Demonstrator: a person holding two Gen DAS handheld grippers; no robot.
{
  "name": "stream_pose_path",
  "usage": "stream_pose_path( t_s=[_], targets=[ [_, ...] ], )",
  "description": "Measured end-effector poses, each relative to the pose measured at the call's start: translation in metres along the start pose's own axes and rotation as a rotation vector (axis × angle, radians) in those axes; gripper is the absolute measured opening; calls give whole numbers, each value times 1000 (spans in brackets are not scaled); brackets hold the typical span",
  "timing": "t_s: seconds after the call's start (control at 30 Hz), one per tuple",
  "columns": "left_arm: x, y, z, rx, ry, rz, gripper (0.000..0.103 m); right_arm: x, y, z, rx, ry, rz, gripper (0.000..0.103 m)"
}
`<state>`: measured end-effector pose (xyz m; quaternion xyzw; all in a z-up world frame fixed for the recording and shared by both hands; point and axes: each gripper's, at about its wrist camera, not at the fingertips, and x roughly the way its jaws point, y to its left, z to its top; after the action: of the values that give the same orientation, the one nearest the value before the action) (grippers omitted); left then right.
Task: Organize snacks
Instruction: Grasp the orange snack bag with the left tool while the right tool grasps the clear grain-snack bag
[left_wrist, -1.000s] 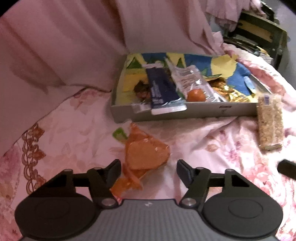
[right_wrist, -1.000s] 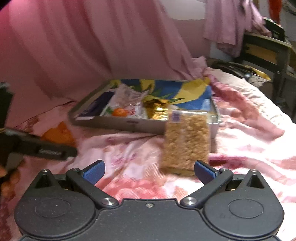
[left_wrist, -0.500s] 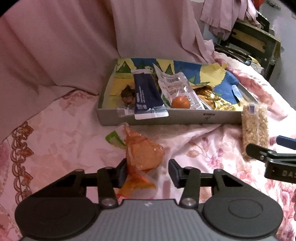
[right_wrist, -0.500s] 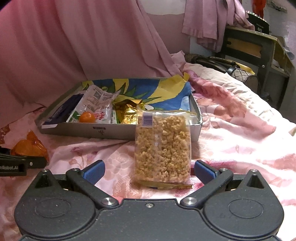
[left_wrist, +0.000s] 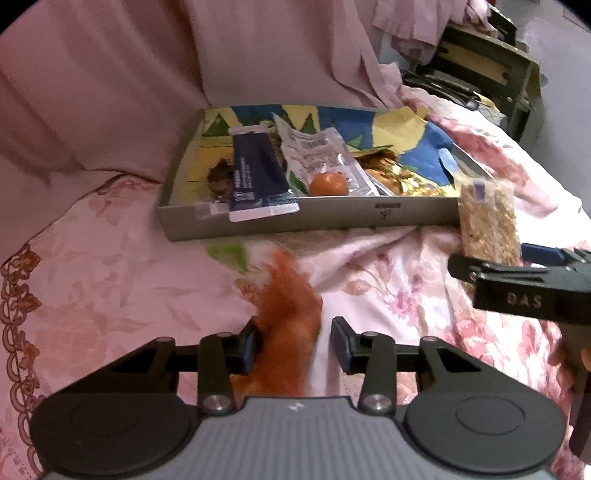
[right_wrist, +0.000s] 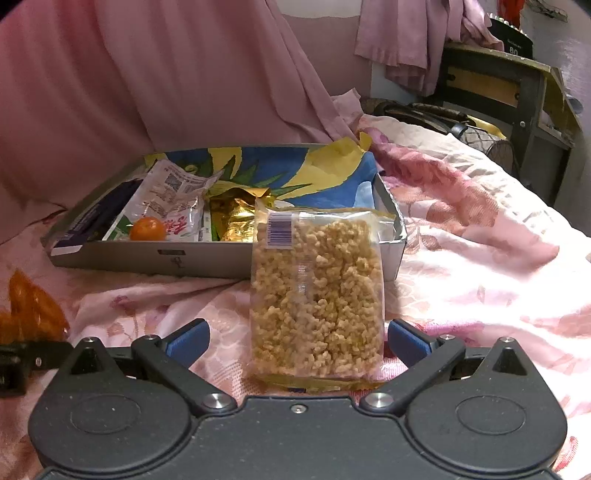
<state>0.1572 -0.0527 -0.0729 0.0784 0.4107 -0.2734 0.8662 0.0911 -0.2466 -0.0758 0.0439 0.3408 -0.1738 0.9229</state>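
Note:
A grey box (left_wrist: 332, 218) lined with blue and yellow paper holds a dark blue packet (left_wrist: 255, 173), a white packet (left_wrist: 317, 151), a small orange (left_wrist: 328, 183) and a gold wrapper (left_wrist: 402, 181). An orange snack bag (left_wrist: 290, 317) lies on the floral bedspread between the jaws of my left gripper (left_wrist: 293, 345), which are narrowed around it; the left pad touches it. A clear bag of puffed grain snack (right_wrist: 316, 291) lies in front of the box (right_wrist: 207, 258), between the wide-open jaws of my right gripper (right_wrist: 297, 338).
Pink curtains (left_wrist: 147, 74) hang behind the box. A dark wooden table (right_wrist: 517, 85) stands at the far right beyond the bed. The right gripper's body (left_wrist: 532, 291) shows at the right of the left wrist view.
My left gripper has closed in on the orange bag, its jaws narrowing. My right gripper has moved forward until the grain bag lies between its open jaws.

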Motion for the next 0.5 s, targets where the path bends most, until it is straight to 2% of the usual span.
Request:
stream_pose_path(
  t_s=[0.5],
  targets=[
    [2,-4,-1,25,5,-2,42,19,-8,4,40,30,11,102]
  ],
)
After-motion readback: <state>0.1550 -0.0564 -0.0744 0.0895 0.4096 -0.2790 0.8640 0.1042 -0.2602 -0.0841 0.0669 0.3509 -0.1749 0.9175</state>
